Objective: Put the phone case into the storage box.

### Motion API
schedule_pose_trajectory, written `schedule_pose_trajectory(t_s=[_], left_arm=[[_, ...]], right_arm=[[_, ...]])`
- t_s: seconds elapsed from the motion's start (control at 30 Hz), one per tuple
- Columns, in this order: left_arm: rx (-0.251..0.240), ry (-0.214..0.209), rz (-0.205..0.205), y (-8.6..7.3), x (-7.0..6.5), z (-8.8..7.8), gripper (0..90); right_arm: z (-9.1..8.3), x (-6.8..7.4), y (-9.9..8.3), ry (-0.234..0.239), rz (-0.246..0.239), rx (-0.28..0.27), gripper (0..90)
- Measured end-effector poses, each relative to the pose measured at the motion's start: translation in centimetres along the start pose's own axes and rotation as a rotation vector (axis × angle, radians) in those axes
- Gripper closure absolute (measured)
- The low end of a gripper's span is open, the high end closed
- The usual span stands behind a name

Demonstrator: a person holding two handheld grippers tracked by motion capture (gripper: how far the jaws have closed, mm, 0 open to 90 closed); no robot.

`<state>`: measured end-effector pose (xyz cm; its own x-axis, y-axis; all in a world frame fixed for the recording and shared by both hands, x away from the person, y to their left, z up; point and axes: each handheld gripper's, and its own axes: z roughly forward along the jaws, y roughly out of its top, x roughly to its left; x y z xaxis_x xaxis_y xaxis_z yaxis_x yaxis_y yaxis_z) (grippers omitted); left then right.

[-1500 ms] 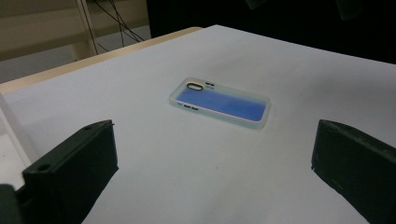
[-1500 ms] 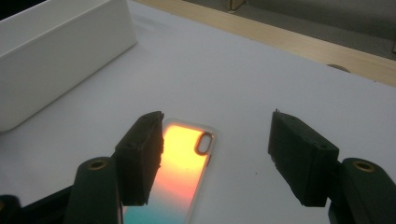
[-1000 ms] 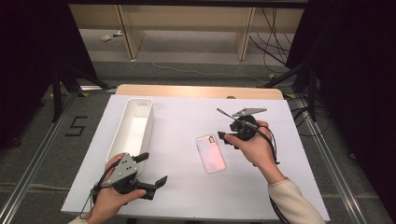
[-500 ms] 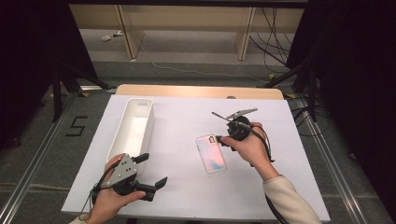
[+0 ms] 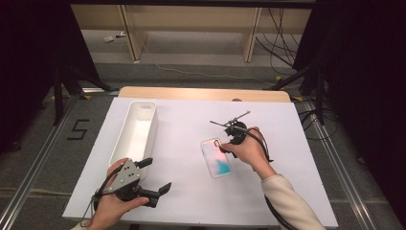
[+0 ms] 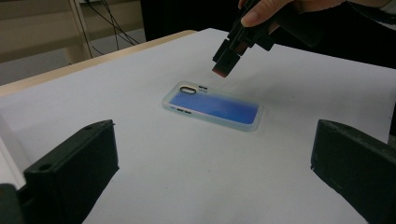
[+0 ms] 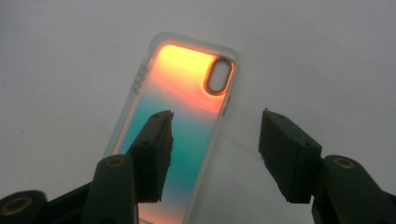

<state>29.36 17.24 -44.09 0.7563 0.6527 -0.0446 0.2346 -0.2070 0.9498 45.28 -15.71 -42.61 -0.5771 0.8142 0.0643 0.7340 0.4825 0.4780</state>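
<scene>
High view: a white paper-covered table (image 5: 191, 201) carries the whole scene, with a wooden edge showing along its far side.
Phone case: a translucent, iridescent rectangular phone case (image 5: 216, 157) lies flat on the sheet just right of the table's middle, with its oval camera cut-out at the far end.
Right gripper: the right gripper (image 5: 230, 125) hangs over the case's far end, at about 1 o'clock from the case's middle. Its jaws have just been closing a little, yet they stand apart and press on nothing.
Right gripper view: one black jaw sits over the case (image 7: 180, 116), the other over bare paper beside the case's long edge.
Left gripper: the left gripper (image 5: 155, 176) rests low at about 7 o'clock on the table, its jaws spread wide and empty, well apart from the case.
Left gripper view: the case (image 6: 212, 106) appears blue here, with the right gripper (image 6: 223, 65) just above it.
Tray: a long white plastic tray (image 5: 125, 139) lies at about 10 o'clock from the case.
</scene>
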Motion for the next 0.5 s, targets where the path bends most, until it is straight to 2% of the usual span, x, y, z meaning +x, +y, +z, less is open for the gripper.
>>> schedule_pose_trajectory(t_s=[0.07, 0.17, 0.2, 0.23, 0.27, 0.3, 0.33, 0.4, 0.43, 0.5], left_arm=[[0.000, 0.000, -0.001, 0.0, 0.0, 0.0, 0.2], [0.000, -0.002, 0.000, 0.0, 0.0, 0.0, 0.1], [0.001, -0.002, 0.001, 0.0, 0.0, 0.0, 0.1], [0.001, -0.002, -0.001, 0.0, 0.0, 0.0, 0.2], [0.001, -0.003, 0.000, 0.0, 0.0, 0.0, 0.2], [0.001, -0.002, -0.001, 0.0, 0.0, 0.0, 0.2], [0.000, -0.003, -0.003, 0.0, 0.0, 0.0, 0.2], [0.000, -0.003, -0.002, 0.0, 0.0, 0.0, 0.2], [0.000, -0.003, -0.002, 0.0, 0.0, 0.0, 0.2], [0.000, -0.003, -0.003, 0.0, 0.0, 0.0, 0.2]], right_arm=[[0.6, 0.0, 0.3, 0.002, 0.002, 0.044, 46.5], [1.1, -0.1, 0.4, -0.009, 0.008, 0.044, 46.7], [1.2, -0.1, 0.6, -0.004, 0.005, 0.065, 46.7], [1.4, 0.0, 0.7, 0.007, 0.029, 0.078, 47.5], [1.6, -0.3, 0.7, 0.000, 0.004, 0.072, 48.5], [1.9, -0.2, 0.8, -0.001, 0.022, 0.073, 48.5], [1.9, -0.3, 0.8, -0.010, 0.008, 0.097, 48.6], [2.1, -0.3, 0.9, -0.005, 0.030, 0.094, 48.7], [2.2, -0.3, 0.9, -0.022, 0.030, 0.098, 48.9], [2.3, -0.5, 0.9, -0.012, 0.017, 0.087, 49.1]])
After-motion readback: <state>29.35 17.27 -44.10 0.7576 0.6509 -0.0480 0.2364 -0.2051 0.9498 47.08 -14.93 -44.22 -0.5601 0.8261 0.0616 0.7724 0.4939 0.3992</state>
